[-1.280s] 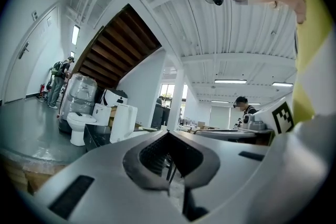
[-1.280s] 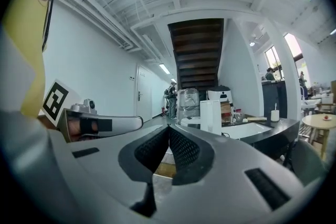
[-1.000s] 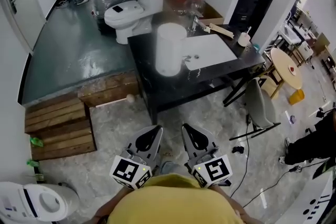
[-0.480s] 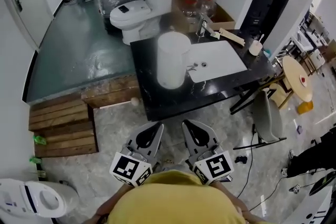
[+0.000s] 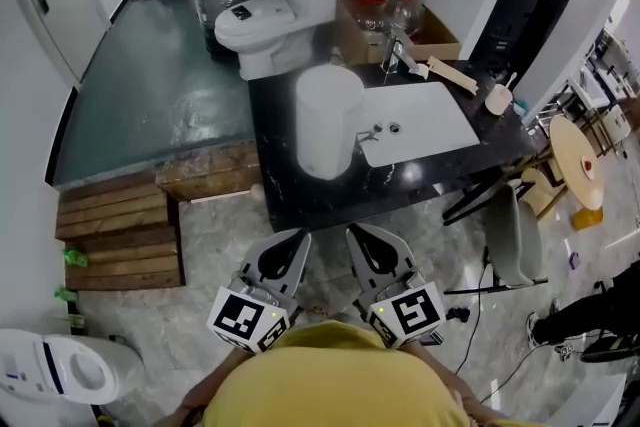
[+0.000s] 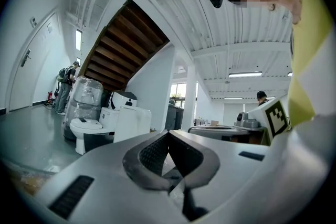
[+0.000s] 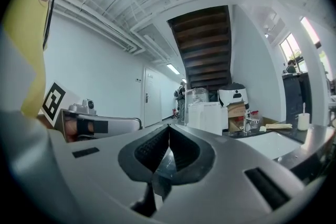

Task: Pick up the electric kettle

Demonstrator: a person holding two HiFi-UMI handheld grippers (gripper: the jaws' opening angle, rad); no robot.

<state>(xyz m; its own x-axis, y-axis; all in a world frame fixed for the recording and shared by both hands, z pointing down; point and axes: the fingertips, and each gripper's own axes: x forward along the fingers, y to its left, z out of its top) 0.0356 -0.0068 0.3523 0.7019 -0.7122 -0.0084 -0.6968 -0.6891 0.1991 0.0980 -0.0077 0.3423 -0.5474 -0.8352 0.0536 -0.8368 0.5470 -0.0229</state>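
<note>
**A:** Starting at the left gripper [image 6: 168, 136]: clamped together, nothing pinched between.

**B:** Same on the right gripper [image 7: 169, 134]. Closed up tight, empty, pointing level.

**A:** Held side by side, low in front of a yellow shirt [image 5: 330, 385], over pale stone floor [image 5: 215, 225].

**B:** Looking further out now. Straight ahead, across a strip of that floor, a black counter [image 5: 300, 200]. Well apart from both tools.

**A:** And there, the electric kettle [image 5: 328, 120]! Tall, white, upright on the counter's left half, just beside a white sink [image 5: 425, 120].

**B:** Untouched, out of reach of either tool. Showing up small and white in both gripper views too.

**A:** Past the sink, a faucet [image 5: 397, 55] at the counter's far edge, with a cardboard box [image 5: 430, 33] behind.

**B:** Beyond all that, a white toilet [image 5: 262, 20] on a green raised floor [image 5: 150, 95]. Wooden pallets [image 5: 120, 240] off to the left, a grey chair [image 5: 510, 235] to the right.
</note>
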